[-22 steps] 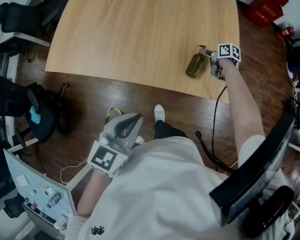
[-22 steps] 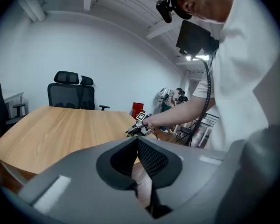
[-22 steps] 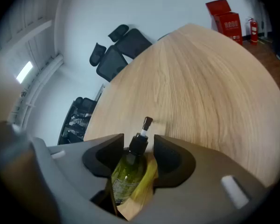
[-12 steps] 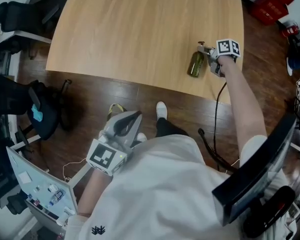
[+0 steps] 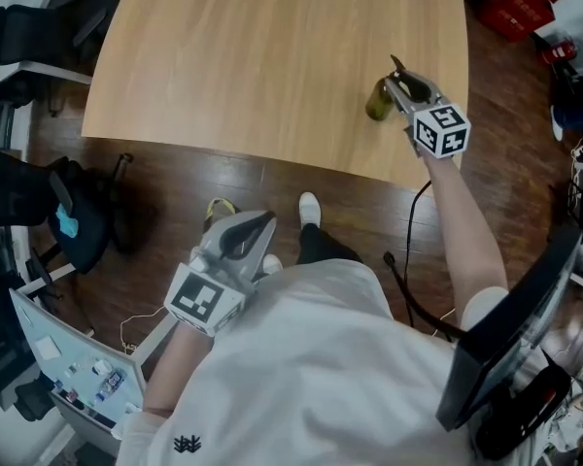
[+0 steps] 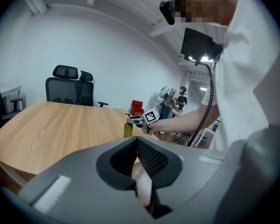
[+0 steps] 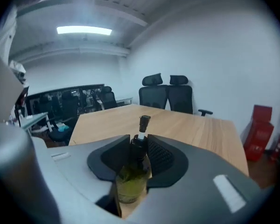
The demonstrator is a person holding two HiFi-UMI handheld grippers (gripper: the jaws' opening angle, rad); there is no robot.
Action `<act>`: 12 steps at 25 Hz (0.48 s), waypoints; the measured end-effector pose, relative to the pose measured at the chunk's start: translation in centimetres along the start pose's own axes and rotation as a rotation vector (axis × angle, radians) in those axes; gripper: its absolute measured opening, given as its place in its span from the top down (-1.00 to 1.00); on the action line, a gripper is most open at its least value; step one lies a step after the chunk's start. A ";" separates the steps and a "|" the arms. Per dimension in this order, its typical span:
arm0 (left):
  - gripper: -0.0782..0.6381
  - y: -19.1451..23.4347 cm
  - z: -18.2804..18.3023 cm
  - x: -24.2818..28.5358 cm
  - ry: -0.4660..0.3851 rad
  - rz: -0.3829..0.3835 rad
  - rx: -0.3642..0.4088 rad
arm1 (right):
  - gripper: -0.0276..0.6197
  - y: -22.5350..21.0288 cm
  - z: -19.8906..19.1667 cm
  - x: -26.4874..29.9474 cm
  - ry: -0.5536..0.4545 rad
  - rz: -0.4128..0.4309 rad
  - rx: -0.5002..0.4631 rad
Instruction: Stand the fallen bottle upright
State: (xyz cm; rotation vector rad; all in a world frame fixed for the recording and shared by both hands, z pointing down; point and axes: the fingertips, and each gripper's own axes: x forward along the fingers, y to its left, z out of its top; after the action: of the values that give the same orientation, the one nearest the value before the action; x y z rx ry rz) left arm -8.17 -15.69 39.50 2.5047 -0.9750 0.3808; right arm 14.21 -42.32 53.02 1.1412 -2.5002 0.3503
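A green glass bottle (image 5: 376, 102) with a dark pump top stands near the right front edge of the wooden table (image 5: 272, 47). My right gripper (image 5: 398, 81) is shut on its neck from the right. In the right gripper view the bottle (image 7: 130, 181) is upright between the pads of that gripper (image 7: 139, 146), its cap poking above them. The left gripper view shows the bottle (image 6: 128, 129) far off, with the right gripper (image 6: 147, 118) at its top. My left gripper (image 5: 257, 229) hangs low over the floor by my body, shut and empty, its jaws (image 6: 142, 171) pressed together.
Black office chairs (image 7: 165, 97) stand beyond the table's far end. A red box (image 5: 520, 8) sits on the floor at the upper right. A dark bag (image 5: 73, 216) lies on the floor at the left. A cable (image 5: 418, 241) trails from my right arm.
The bottle lay on its side with the right gripper at its neck; it now stands on end. The right gripper has swung up and over it. The left gripper stayed put.
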 end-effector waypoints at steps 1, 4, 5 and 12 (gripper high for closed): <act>0.78 -0.2 0.0 0.1 0.002 -0.011 0.012 | 0.55 0.9 -0.1 -0.5 -0.017 -0.014 -0.058; 0.78 -0.5 0.2 0.2 0.008 -0.027 0.032 | 0.56 3.0 -0.7 -1.8 -0.045 -0.045 -0.159; 0.78 -0.5 0.3 0.2 0.007 -0.025 0.030 | 0.56 3.2 -1.0 -2.1 -0.050 -0.060 -0.173; 0.78 -0.9 0.4 -1.2 -0.023 -0.035 0.059 | 0.35 2.0 -1.8 -1.7 -0.026 -0.077 -0.158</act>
State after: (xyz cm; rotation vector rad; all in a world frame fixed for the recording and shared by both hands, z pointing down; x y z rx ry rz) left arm -8.44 -14.58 38.44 2.5815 -0.9399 0.3759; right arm 14.15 -39.23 53.80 1.1809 -2.4487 0.1152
